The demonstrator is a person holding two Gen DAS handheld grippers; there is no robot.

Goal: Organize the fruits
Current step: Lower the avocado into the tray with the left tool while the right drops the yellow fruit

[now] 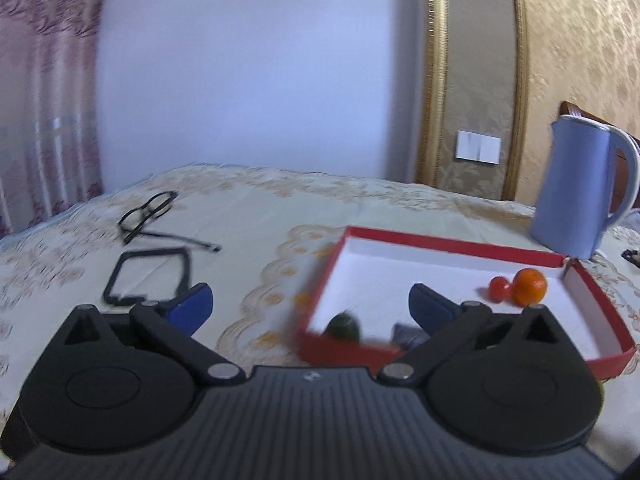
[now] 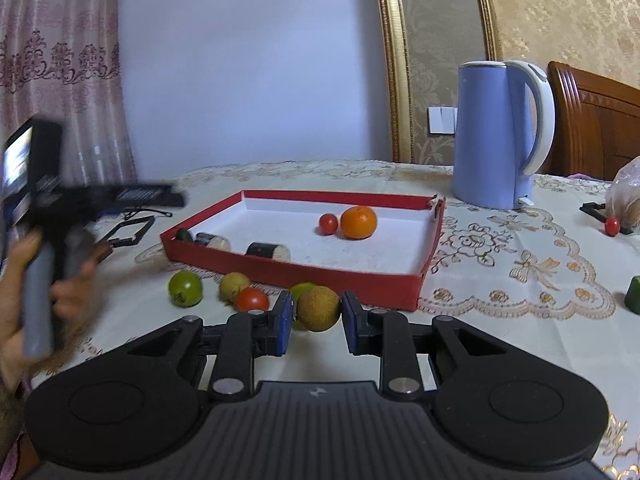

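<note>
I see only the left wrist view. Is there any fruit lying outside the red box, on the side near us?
Observer: Yes. In front of the near wall of the red box lie a green tomato, a yellowish fruit and a red tomato.
Operator: What is the right gripper doing?
Observer: The right gripper is shut on a brown round fruit.
Operator: Is there anything at the far right?
Observer: A cherry tomato lies beside a plastic bag.

No readable text or labels anywhere.

Two low wrist views; shared red tray (image 1: pixel 452 245)
</note>
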